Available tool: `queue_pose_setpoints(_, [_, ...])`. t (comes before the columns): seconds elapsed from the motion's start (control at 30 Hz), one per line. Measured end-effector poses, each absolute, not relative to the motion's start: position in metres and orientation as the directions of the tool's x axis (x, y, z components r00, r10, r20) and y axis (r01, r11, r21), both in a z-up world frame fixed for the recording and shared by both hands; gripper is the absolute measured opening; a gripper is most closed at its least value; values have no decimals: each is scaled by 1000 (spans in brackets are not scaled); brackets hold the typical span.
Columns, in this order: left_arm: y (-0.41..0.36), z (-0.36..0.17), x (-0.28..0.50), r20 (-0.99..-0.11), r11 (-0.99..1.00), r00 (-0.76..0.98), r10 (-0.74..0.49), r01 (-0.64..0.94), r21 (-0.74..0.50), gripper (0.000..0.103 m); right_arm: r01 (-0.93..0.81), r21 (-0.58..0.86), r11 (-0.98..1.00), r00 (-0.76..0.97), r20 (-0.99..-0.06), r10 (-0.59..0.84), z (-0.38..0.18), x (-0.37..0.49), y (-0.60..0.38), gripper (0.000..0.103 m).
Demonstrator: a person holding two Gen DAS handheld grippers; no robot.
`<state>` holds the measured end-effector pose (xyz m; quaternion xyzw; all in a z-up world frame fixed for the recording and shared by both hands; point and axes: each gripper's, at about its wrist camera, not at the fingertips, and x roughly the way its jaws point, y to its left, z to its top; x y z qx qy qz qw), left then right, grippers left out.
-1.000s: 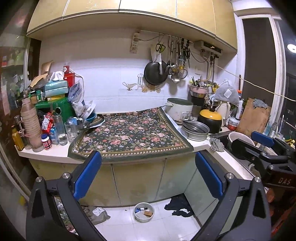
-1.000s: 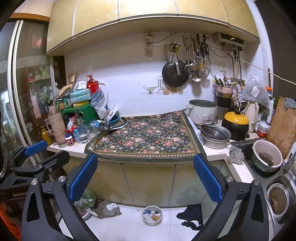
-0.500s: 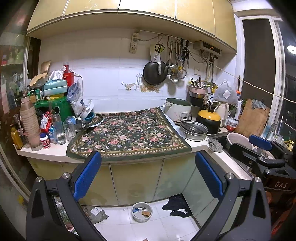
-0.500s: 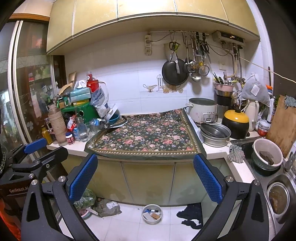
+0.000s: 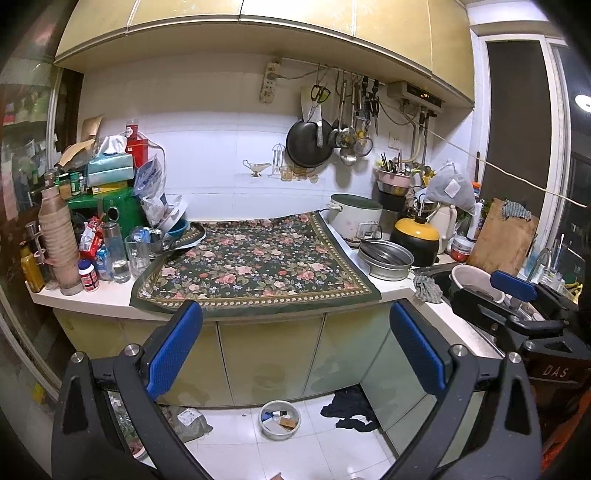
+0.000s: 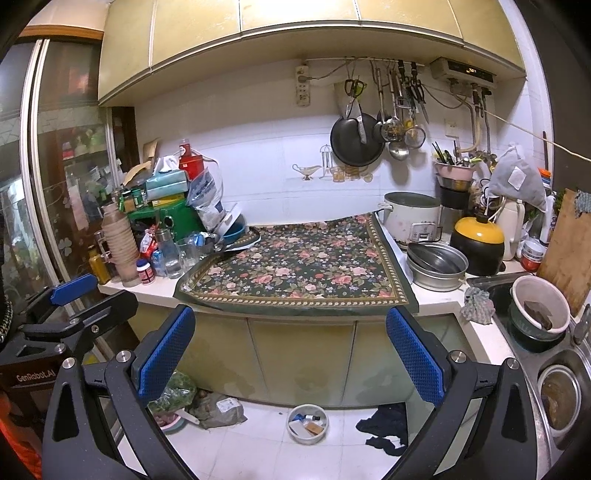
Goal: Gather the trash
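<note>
Here the kitchen counter (image 5: 88, 301) runs along a white tiled wall under pale yellow upper cabinets (image 5: 295, 33), and a dark floral cloth (image 5: 255, 269) covers its middle, its front edge hanging over the lower cabinet doors (image 5: 269, 354). The left end of the counter is crowded: a tall stack of brownish cups (image 5: 59, 236), a drinking glass (image 5: 137, 254), small bottles, a green container (image 5: 110, 212) with tissue packs piled on top. To the right of the cloth stand a rice cooker (image 5: 354, 218), nested metal basins (image 5: 384, 258) and a black-and-yellow pot (image 5: 415, 240); a black pan (image 5: 304, 142) and utensils hang on the wall above. A wooden cutting board (image 5: 502, 236) leans at the far right, beside the sink (image 6: 561, 387), which holds a white bowl (image 6: 541, 302). On the white tiled floor in front of the cabinets sit the likely trash: a small round tub (image 6: 307, 422) with scraps in it, a dark crumpled cloth (image 6: 388, 424) to its right, and crumpled bags (image 6: 218, 410) and greens to its left. The left gripper (image 5: 295, 354) hangs above the floor with its blue pads spread wide and nothing between them; the right gripper (image 6: 290, 352) is likewise spread wide and empty, each one visible at the edge of the other's view.
</note>
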<state>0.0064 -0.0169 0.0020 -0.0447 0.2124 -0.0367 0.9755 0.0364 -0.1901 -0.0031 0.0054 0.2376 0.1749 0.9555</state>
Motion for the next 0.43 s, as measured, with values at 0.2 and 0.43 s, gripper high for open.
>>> queue_pose_setpoints(0.2, [-22,0,13,-420,995,904,-80,44,-94,102,-346,96,933,819,-455,350,-4,41,-190,103])
queue_pose_setpoints(0.43, [-26,-4,32,-435,995,899,-59,19,-95,102,-361,104,927,807,-464,366,-9,55,-191,103])
